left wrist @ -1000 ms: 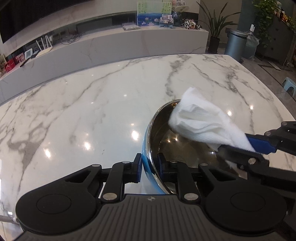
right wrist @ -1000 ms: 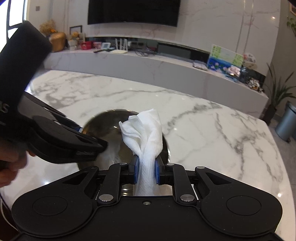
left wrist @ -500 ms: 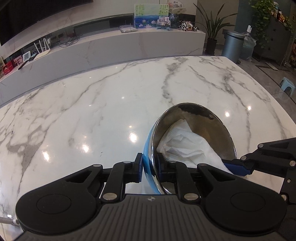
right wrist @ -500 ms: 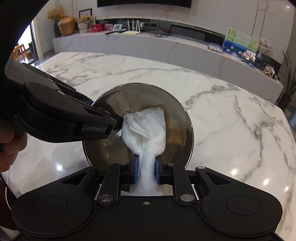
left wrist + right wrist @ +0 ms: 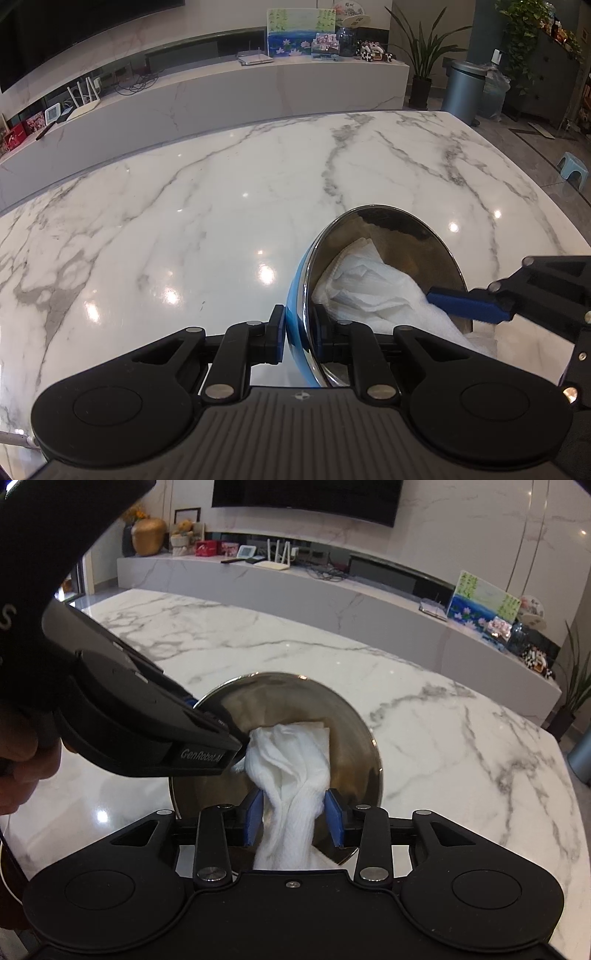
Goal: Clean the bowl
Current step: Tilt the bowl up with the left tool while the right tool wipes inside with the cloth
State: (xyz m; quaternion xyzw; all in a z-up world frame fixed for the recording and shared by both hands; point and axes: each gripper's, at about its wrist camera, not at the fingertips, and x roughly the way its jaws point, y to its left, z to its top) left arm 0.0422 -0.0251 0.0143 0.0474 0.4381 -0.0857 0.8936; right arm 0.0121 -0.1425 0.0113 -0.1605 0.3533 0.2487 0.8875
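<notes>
Bowl (image 5: 373, 254) rim stays clamped in my left gripper (image 5: 300, 334) jaws at lower centre, so my right gripper (image 5: 293, 818), jaws opening around the cloth (image 5: 291, 753), should re-grip before wiping.

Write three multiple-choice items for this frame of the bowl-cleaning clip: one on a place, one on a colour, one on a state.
1. Where does the white cloth lie?
A. Inside the bowl
B. Flat on the marble table
C. Over the bin

2. What colour is the outside of the bowl?
A. Red
B. Blue
C. Green

3. What does the left gripper grip?
A. The cloth
B. Nothing
C. The bowl's rim

Answers:
1 A, the cloth's bulk sits in the steel hollow, between the opening fingers of the right gripper, whose blue pads stand off it.
2 B, the outer wall shows blue beside the chrome rim.
3 C, its fingers clamp either side of the rim.
</notes>
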